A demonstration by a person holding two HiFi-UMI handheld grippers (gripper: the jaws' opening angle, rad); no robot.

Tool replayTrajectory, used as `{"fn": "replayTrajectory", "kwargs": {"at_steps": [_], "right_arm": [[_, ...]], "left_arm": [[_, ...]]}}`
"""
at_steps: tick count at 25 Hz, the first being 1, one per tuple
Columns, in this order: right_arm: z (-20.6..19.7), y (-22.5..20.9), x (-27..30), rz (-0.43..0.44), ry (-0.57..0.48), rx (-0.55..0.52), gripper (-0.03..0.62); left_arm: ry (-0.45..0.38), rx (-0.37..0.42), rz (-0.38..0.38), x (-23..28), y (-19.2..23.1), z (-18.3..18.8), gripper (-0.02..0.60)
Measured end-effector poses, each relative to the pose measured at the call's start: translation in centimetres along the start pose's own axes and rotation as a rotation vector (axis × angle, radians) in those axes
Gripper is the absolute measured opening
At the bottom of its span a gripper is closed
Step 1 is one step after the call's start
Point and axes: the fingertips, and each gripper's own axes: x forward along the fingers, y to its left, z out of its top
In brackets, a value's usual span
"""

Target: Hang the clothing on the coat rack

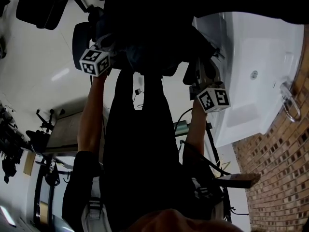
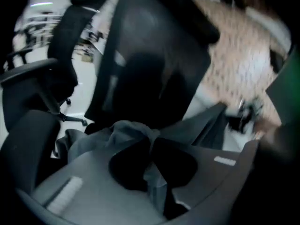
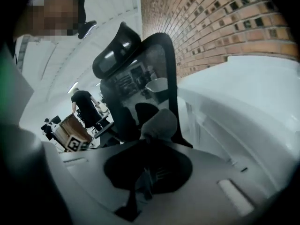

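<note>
- 2 claws, both gripping cloth: left gripper (image 2: pixel 151 146) is pinching a grey fold of the garment (image 2: pixel 126 131), jaws nearly together with fabric squeezed between the pads.
- right gripper (image 3: pixel 149 146) is clamping the same way: jaws narrow, a strip of cloth running down between them, a grey bunch poking out past the tips.
- Head view is giving what neither gripper view does: both forearms reaching out, left marker cube (image 1: pixel 95 62) and right marker cube (image 1: pixel 213 99) well apart, the garment hanging as a dark mass between them.
- Head view is burying the jaw tips in that dark cloth; only the 2 gripper views are showing the pinch.
- Left gripper view is looking past the fabric at a black office chair (image 2: pixel 154 60) close behind, a 2nd chair (image 2: pixel 61 55) at left, brick wall (image 2: pixel 243 50) at right; everything is smearing with blur.
- Right gripper view is running sharper: a chair with headrest (image 3: pixel 136 74) standing near the brick, white desk (image 3: pixel 243 102) at right, and a person (image 3: pixel 84 102) in dark clothes standing far back; only this view is catching that person.
- Head view alone is showing the desk's top face with a metal fitting (image 1: pixel 289 103) at its edge nearest the brick.
</note>
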Motion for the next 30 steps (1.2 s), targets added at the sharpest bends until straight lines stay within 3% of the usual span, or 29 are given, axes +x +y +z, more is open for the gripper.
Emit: {"fn": "replayTrajectory", "kwargs": {"at_steps": [2,3,4,6,10,12,14,17,20,22,24,25,26,27,28,29,30], "right_arm": [[1.9,-1.0,-1.6,-0.011,-0.029,0.006,0.017],[2.4,-1.1,-1.9,-0.002,-0.033,-0.001,0.017],[2.6,-0.8,-1.7,0.017,-0.026,-0.016,0.017],[1.2,0.6,-0.8,0.06,0.04,-0.076,0.017],[-3.0,2.7,-0.5,0.103,0.199,-0.196,0.017],[-3.7,3.3,-0.8,0.111,0.228,-0.224,0.017],[-3.8,3.6,-1.0,0.119,0.231,-0.233,0.017],[-3.3,4.2,-1.5,0.131,0.223,-0.239,0.017],[-2.3,5.0,-1.8,0.137,0.206,-0.25,0.017],[-1.8,5.4,-1.9,0.143,0.198,-0.256,0.017],[-1.5,5.8,-1.8,0.151,0.192,-0.26,0.017],[-1.5,6.0,-1.7,0.157,0.192,-0.263,0.017],[-1.4,6.2,-1.7,0.163,0.195,-0.268,0.016],[-1.4,6.4,-1.7,0.169,0.2,-0.276,0.015],[-1.5,6.5,-1.6,0.174,0.205,-0.286,0.016],[-1.5,6.7,-1.6,0.178,0.206,-0.293,0.015],[-1.4,6.7,-1.6,0.181,0.202,-0.295,0.015]], "left_arm": [[-0.316,-0.177,0.003,-8.5,-1.1,4.0,0.02],[-0.402,-0.237,0.019,-11.9,-1.0,4.2,0.021],[-0.434,-0.29,0.035,-14.3,-0.8,3.1,0.021],[-0.36,-0.434,0.049,-16.0,-0.7,-2.7,0.024],[-0.086,-0.822,0.006,-14.3,-1.7,-19.9,0.075],[0.027,-0.841,0.018,-14.7,-2.0,-25.1,0.077],[0.132,-0.715,0.033,-15.2,-2.4,-26.7,0.086],[0.231,-0.356,0.038,-13.2,-3.5,-24.5,0.148],[0.237,-0.018,0.03,-7.0,-4.7,-19.6,0.19],[0.229,0.145,0.047,-2.1,-5.1,-16.4,0.19],[0.283,0.298,0.048,2.4,-5.4,-15.2,0.201],[0.353,0.386,0.04,4.5,-5.2,-15.7,0.255],[0.446,0.48,0.035,6.2,-4.8,-16.8,0.375],[0.541,0.568,0.038,7.5,-4.1,-18.1,0.414],[0.612,0.631,0.052,8.3,-3.3,-19.1,0.414],[0.639,0.655,0.069,8.6,-2.5,-19.2,0.347],[0.621,0.647,0.089,8.4,-2.0,-18.5,0.227]]}}
